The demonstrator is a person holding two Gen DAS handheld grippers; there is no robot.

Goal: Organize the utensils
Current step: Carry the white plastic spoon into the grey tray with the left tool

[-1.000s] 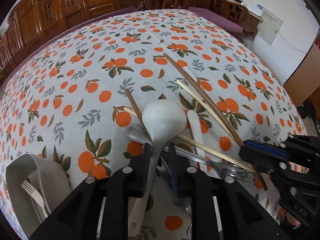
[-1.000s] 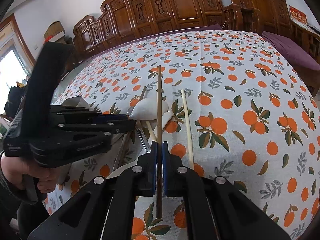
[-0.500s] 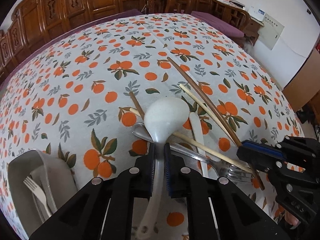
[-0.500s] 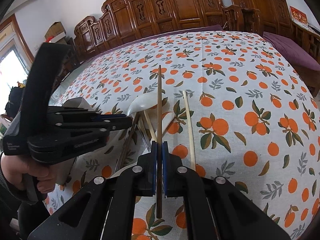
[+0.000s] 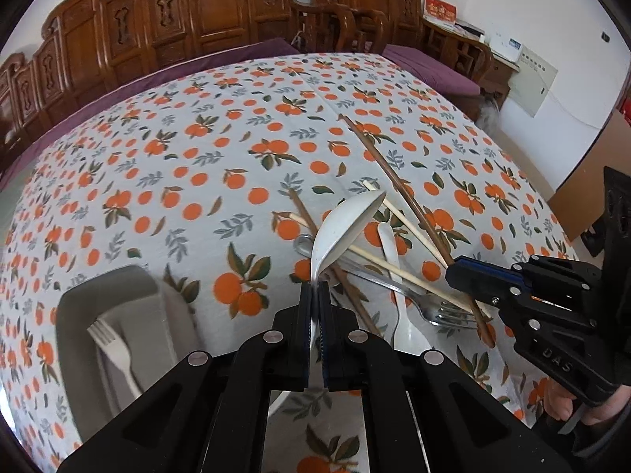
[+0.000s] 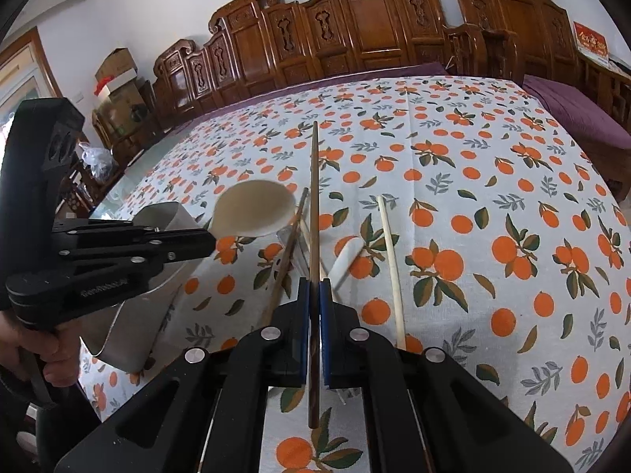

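Observation:
My left gripper [image 5: 314,289] is shut on the handle of a white ladle [image 5: 347,222] and holds it tilted above the utensil pile; its bowl also shows in the right wrist view [image 6: 254,213]. My right gripper [image 6: 313,287] is shut on a dark brown chopstick [image 6: 314,205], which also shows in the left wrist view [image 5: 394,181]. On the cloth lie a second dark chopstick [image 6: 286,256], pale chopsticks [image 6: 390,260], a metal fork [image 5: 418,295] and a white spoon [image 5: 394,276]. A grey organizer tray [image 5: 75,307] holds a white fork [image 5: 114,351].
The table wears an orange-print cloth [image 5: 197,181]. Carved wooden chairs [image 6: 355,27] line the far edge. The tray also shows in the right wrist view [image 6: 130,327], at the left behind my left gripper [image 6: 118,252].
My left gripper closed on the ladle handle and lifted it, tipping the bowl up and sideways. My right gripper stayed shut on the dark chopstick and rose slightly.

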